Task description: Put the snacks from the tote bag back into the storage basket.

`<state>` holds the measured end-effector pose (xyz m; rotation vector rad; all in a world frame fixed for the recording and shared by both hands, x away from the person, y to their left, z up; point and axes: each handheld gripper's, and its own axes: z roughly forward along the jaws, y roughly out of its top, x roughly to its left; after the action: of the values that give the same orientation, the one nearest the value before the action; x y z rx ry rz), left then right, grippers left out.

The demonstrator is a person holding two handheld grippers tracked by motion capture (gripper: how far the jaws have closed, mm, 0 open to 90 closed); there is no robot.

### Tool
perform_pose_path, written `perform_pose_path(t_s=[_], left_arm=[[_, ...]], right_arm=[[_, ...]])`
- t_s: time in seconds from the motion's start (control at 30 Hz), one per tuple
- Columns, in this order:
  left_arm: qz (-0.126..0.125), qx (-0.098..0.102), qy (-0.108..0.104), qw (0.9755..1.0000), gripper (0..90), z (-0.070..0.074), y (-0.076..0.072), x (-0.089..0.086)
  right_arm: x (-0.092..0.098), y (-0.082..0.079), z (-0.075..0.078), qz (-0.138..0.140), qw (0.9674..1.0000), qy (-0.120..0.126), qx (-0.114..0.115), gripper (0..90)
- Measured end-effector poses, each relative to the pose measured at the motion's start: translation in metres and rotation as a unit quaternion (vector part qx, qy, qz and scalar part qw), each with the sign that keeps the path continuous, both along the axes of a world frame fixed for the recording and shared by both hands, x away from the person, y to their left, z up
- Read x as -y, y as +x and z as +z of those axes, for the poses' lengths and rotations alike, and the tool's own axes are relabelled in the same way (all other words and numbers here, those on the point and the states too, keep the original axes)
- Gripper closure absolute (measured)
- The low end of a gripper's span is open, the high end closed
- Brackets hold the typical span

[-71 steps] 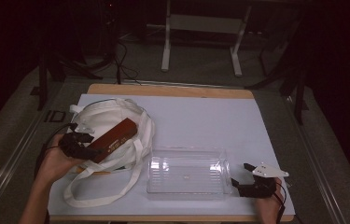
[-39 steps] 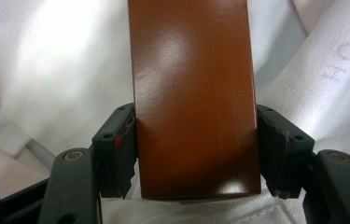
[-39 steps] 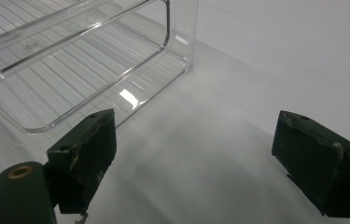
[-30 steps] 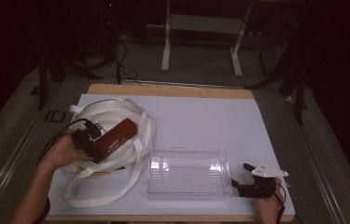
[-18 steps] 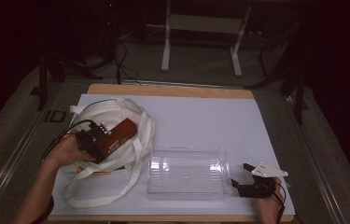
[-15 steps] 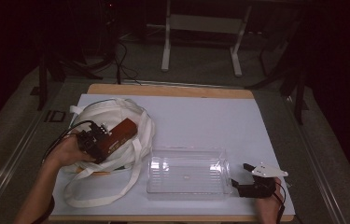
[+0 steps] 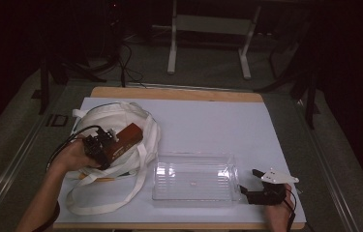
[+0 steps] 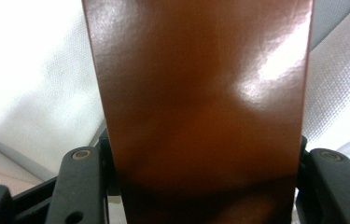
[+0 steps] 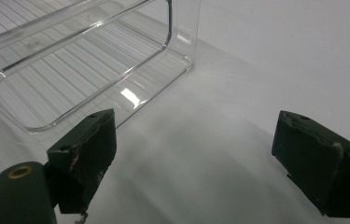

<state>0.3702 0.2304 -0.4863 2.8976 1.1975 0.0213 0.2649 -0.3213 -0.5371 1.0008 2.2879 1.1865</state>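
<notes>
Grip taken on the box, transfer still ahead

Progress looks early: your left gripper (image 7: 102, 147) has just been closing its jaws, and in the left gripper view they now pinch the brown box (image 8: 200, 107) from both sides. That box still lies on the white cloth tote bag (image 7: 121, 121) at about nine o'clock on the table (image 7: 208, 116). The clear plastic bin (image 7: 193, 176), at about six o'clock, holds nothing yet, so I judge lifting and placing remain. Your right gripper (image 7: 248, 186) rests just beside the bin's end, its jaws spread wide on nothing. The box is glossy, flat-faced and rigid; the bag is soft, woven, with long looping straps; the bin is ribbed and round-cornered.
</notes>
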Motion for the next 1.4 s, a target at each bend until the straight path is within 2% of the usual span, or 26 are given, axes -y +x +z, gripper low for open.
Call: perform_pose_path(t_s=[0.23,0.37,0.6,0.73,0.9,1.0,1.07,1.13,1.4], left_arm=[[-0.009,-0.001,0.010,0.9999,42.2,0.004,-0.001,0.000],[-0.013,0.010,0.014,0.9998,43.0,0.010,-0.003,-0.001],[-0.013,0.021,0.006,0.9997,43.9,0.016,-0.003,-0.005],[-0.017,0.031,-0.008,0.9994,44.0,0.021,-0.005,-0.009],[-0.022,0.039,-0.035,0.9984,44.0,0.032,-0.007,-0.016],[-0.021,0.038,-0.048,0.9979,43.9,0.037,-0.010,-0.022],[-0.020,0.036,-0.055,0.9976,43.9,0.039,-0.011,-0.025],[-0.017,0.043,-0.057,0.9973,43.9,0.041,-0.013,-0.028],[-0.020,0.070,-0.094,0.9929,44.0,0.053,-0.020,-0.040]], right_arm=[[0.000,0.000,0.000,0.000,1.0000,0.001,0.000,13.8],[0.000,0.000,0.000,-0.001,1.0000,0.000,0.000,13.8],[0.000,0.000,0.000,-0.001,1.0000,0.000,0.000,13.8],[0.000,0.000,0.000,-0.002,1.0000,0.001,0.000,13.8],[0.000,0.000,0.000,-0.002,1.0000,0.001,-0.001,13.8],[0.000,0.000,0.000,-0.002,1.0000,0.001,0.000,13.8],[0.000,0.000,0.000,-0.002,1.0000,0.001,0.000,13.8],[0.000,0.000,0.000,-0.002,1.0000,0.001,0.000,13.8],[0.000,0.000,0.000,-0.003,1.0000,0.000,0.001,13.8]])
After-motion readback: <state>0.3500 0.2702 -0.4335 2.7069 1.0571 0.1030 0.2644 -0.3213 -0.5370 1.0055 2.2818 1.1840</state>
